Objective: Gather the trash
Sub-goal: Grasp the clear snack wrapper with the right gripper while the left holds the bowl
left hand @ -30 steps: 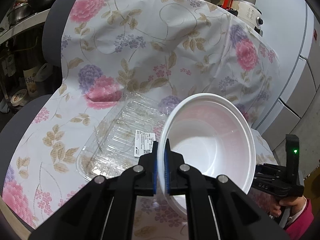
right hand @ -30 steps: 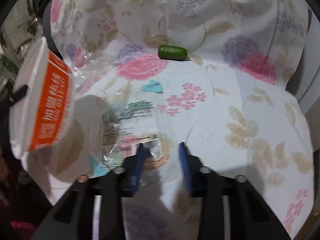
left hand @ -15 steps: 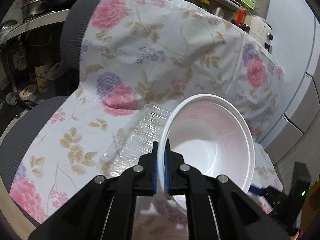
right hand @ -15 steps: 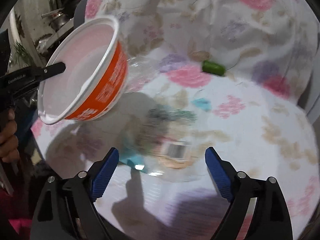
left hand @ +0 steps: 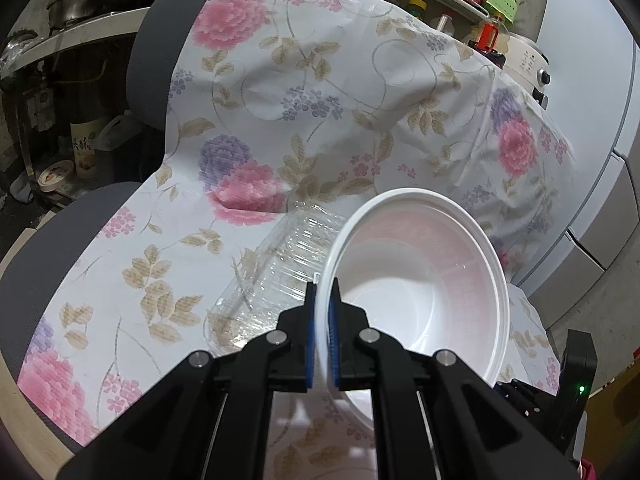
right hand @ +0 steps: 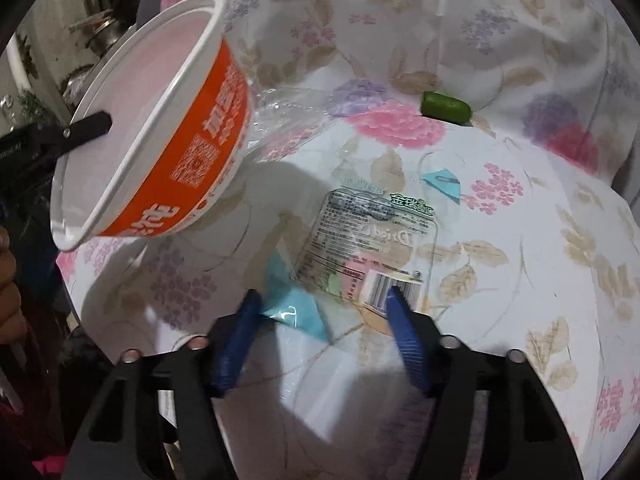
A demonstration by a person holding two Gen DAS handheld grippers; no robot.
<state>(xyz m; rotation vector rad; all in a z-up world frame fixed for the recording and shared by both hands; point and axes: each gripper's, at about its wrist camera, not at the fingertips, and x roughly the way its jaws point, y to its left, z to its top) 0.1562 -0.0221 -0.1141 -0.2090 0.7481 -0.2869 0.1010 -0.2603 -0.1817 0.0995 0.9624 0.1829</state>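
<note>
Right wrist view: a clear printed wrapper (right hand: 370, 250) lies flat on the floral cloth (right hand: 520, 240), its near edge between the right gripper (right hand: 324, 312) fingers, which have just been closing but stand spread, not pressing it. Left of it, the left gripper (left hand: 322, 320) pinches the rim of a tilted orange noodle bowl (right hand: 192, 152). A green capsule-shaped piece (right hand: 446, 107) lies farther back.

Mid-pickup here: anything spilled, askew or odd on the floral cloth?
Nothing spilled. The orange instant-noodle bowl hangs tilted, clamped at its rim by the left gripper, and looks empty. The clear snack wrapper lies flat between the right gripper jaws, which have just been closing. A small green item lies apart near the cloth's fold.
</note>
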